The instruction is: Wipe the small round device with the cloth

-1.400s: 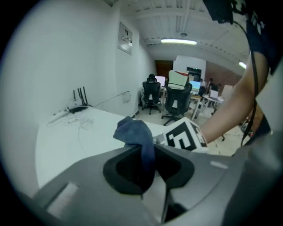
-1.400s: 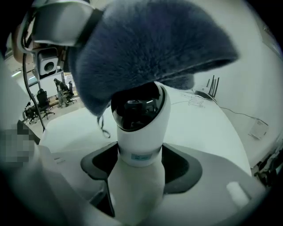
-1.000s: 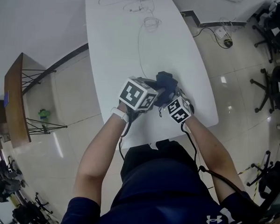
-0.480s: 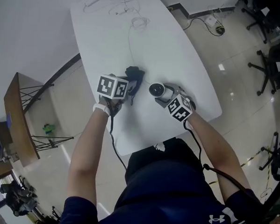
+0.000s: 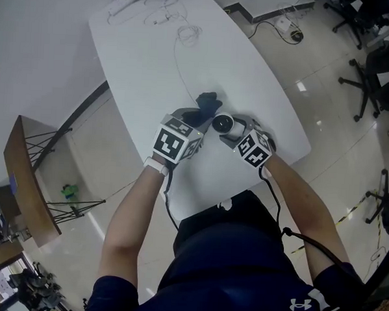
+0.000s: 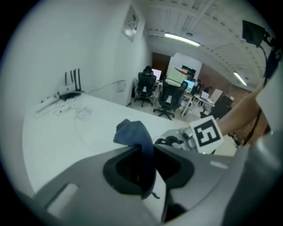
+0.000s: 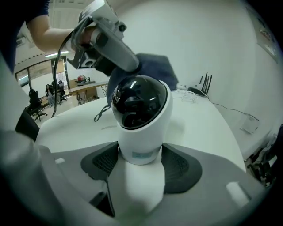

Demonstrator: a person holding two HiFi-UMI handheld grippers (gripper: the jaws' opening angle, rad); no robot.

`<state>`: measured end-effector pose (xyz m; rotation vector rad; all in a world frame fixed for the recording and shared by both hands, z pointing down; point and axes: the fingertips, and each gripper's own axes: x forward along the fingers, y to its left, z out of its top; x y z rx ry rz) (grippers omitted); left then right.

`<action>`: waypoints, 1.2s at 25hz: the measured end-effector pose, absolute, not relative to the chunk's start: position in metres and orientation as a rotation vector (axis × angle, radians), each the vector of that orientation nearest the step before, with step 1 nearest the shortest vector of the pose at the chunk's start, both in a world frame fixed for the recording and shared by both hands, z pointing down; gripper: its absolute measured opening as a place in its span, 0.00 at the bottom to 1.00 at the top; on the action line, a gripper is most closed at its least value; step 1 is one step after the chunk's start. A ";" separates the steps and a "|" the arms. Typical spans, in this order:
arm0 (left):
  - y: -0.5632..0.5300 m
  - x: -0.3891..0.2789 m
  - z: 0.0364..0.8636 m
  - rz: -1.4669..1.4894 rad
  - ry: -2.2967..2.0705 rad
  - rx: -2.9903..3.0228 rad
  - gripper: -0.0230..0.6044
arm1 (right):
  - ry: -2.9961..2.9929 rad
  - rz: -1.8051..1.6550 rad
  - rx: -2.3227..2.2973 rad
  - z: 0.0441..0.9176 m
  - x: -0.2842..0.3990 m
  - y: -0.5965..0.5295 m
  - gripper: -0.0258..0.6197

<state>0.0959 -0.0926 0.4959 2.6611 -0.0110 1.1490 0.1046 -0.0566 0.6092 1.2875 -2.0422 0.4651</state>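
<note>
Device (image 7: 140, 110) clamped in right tongs (image 7: 140, 152), cloth (image 7: 155, 68) seemingly touching

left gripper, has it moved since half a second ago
Yes. The left gripper has shifted right across the white table, away from its left edge, bringing the cloth up beside the small round device.

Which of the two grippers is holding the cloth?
The left gripper: its jaws pinch the dark blue cloth, while the right gripper clamps the white dome camera by its base.
</note>
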 end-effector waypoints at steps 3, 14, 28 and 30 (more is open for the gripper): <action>-0.082 0.117 0.464 1.146 0.111 2.781 0.16 | -2.032 0.469 1.305 0.609 0.105 -0.056 0.52; -0.033 0.106 0.497 1.520 0.528 2.984 0.16 | -2.020 0.497 1.330 0.618 0.091 -0.079 0.52; -0.043 0.050 0.560 1.093 -0.026 2.475 0.16 | -1.984 0.534 1.392 0.609 0.102 -0.059 0.52; -0.060 0.046 0.562 1.047 -0.129 2.391 0.16 | -1.984 0.535 1.392 0.608 0.101 -0.058 0.52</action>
